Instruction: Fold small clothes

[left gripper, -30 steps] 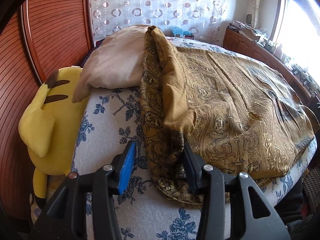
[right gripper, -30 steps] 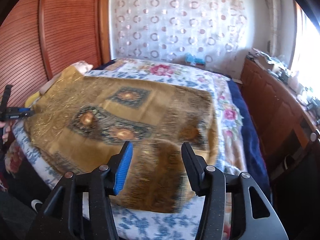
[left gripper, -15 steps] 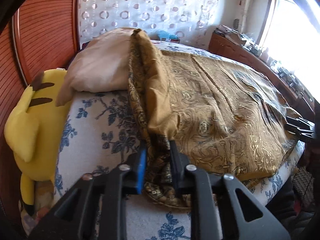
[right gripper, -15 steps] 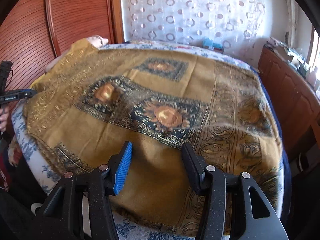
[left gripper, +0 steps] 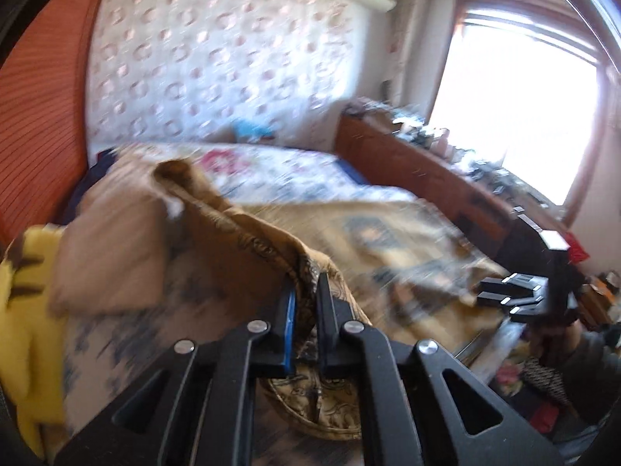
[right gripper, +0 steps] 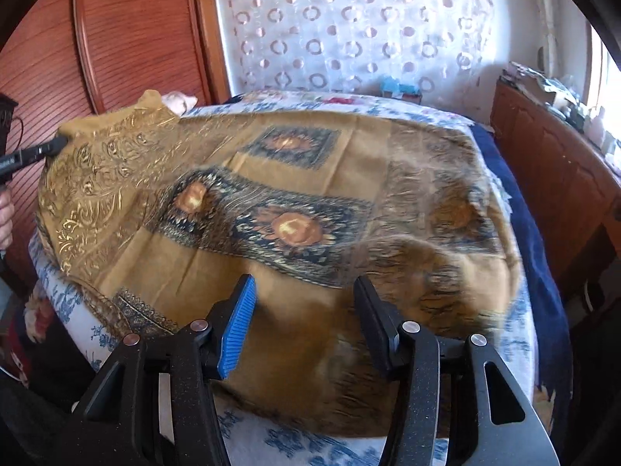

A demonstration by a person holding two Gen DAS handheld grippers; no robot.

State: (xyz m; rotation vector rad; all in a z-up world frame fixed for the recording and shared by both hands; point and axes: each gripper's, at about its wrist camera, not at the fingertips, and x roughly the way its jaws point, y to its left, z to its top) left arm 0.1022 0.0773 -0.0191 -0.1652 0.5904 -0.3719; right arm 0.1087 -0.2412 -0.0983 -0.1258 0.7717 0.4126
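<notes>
- Left tongs [left gripper: 306, 305] — jaws just closed, clamped on the raised edge of the gold patterned cloth [right gripper: 295, 202].
- Cloth spread over the bed [right gripper: 77, 310].
- Right tongs [right gripper: 304, 310] — agape above the cloth, gripping nothing.

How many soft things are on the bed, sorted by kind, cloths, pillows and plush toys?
Brown-and-gold patterned cloth: 1
Beige pillow: 1
Yellow plush toy with dark stripes: 1, at the bed's edge
Total: 3
</notes>
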